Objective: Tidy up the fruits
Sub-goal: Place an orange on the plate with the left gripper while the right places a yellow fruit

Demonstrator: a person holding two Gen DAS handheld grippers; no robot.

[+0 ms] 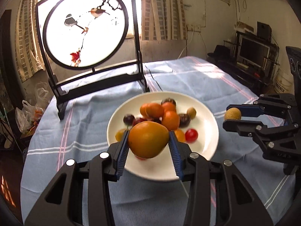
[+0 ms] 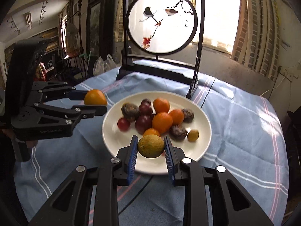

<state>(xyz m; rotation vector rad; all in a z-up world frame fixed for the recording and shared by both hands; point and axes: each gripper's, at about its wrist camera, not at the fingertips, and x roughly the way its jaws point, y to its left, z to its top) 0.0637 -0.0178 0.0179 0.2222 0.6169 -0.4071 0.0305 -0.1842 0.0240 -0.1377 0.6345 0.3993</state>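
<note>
A white plate (image 1: 207, 141) on the blue tablecloth holds several fruits: oranges (image 1: 170, 119), dark plums, a red tomato (image 1: 191, 134) and a small green fruit. My left gripper (image 1: 149, 143) is shut on a large orange fruit (image 1: 148, 140) and holds it above the plate's near edge. It also shows in the right wrist view (image 2: 95, 103) left of the plate (image 2: 112, 141), holding the orange fruit (image 2: 95, 97). My right gripper (image 2: 150, 147) is shut on a small yellow-green round fruit (image 2: 150, 146) above the plate's near rim. In the left wrist view it (image 1: 232, 117) is right of the plate, holding that fruit (image 1: 232, 114).
A black-framed round screen with painted birds (image 1: 86, 30) stands on the table behind the plate, also in the right wrist view (image 2: 161, 20). A thin dark cable (image 1: 155, 81) runs across the blue cloth (image 1: 84, 124). Plastic bags lie off the table's left edge.
</note>
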